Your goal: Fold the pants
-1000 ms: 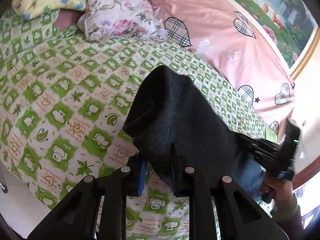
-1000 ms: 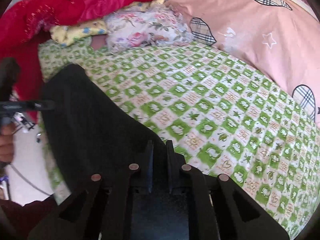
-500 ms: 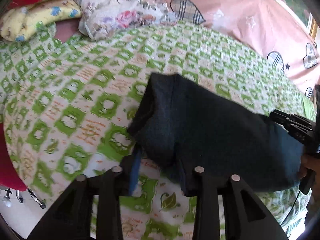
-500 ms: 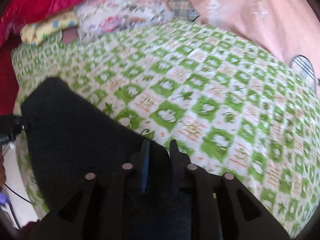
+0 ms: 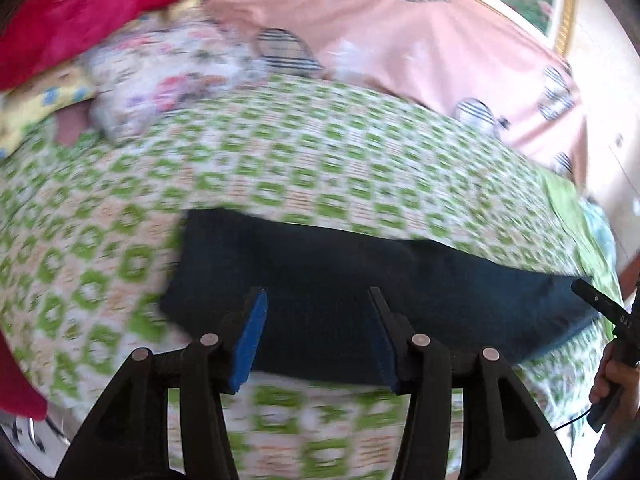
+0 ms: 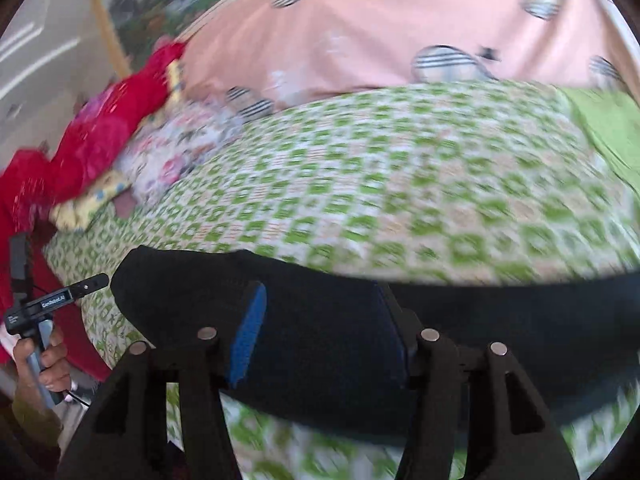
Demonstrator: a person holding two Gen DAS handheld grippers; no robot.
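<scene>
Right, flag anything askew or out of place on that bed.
Nothing stands out. The dark pants lie as a flat folded band across the green checked sheet, both claws open over them: left claw, right claw. The pictures are blurred, so small creases cannot be judged.

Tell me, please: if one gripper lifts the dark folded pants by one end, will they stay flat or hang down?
The dark folded pants would probably sag: they lie limp, following the green-patterned bedsheet. The soft fabric looks unlikely to slip from the pads. Both the left gripper and the right gripper are open.
</scene>
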